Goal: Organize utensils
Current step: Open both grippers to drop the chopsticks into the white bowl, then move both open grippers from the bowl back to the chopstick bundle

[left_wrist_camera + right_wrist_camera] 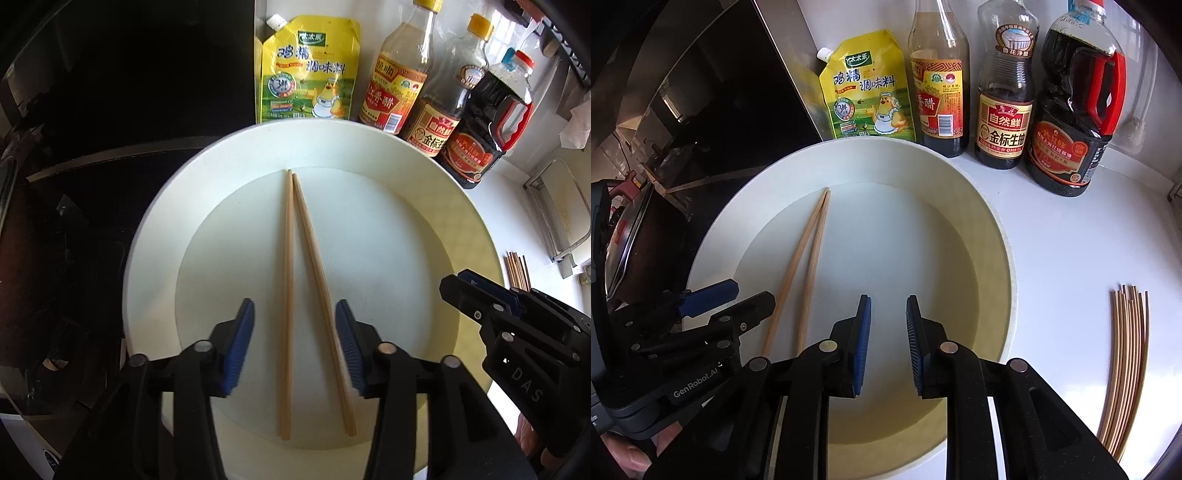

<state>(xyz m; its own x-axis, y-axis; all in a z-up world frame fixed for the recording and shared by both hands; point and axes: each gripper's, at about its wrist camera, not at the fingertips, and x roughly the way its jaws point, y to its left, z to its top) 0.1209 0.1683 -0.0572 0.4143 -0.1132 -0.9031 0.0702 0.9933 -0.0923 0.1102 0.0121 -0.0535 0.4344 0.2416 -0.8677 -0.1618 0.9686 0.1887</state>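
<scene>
- starting at the far left, a dark stove (pixel 74 240) with a pan (pixel 624 243) on it is seen beside the white counter (pixel 1071 240).
- the left gripper (pixel 294 347) is held over the near left part of a white bowl (pixel 155 258); its blue pads (pixel 240 343) stand moderately apart, and nothing is gripped.
- two chopsticks (pixel 288 295) are seen lying flat on the bowl's floor, far tips touching, near ends spread apart; they pass between the left pads and are touched by neither.
- the right gripper (pixel 888 343) is held over the bowl's middle, just right of the chopsticks; a narrow gap is left between its pads (pixel 862 343), and nothing is held in it.
- in the left wrist view the right gripper (pixel 476 291) is seen from the side at the bowl's right rim.
- behind the bowl, against the wall, a yellow pouch (pixel 866 86), a vinegar bottle (pixel 940 85), a soy bottle (pixel 1004 107) and a dark jug (pixel 1075 118) with a red handle are lined up.
- at the far right, a bundle of loose chopsticks (pixel 1126 362) is laid on the counter, well apart from the bowl.
</scene>
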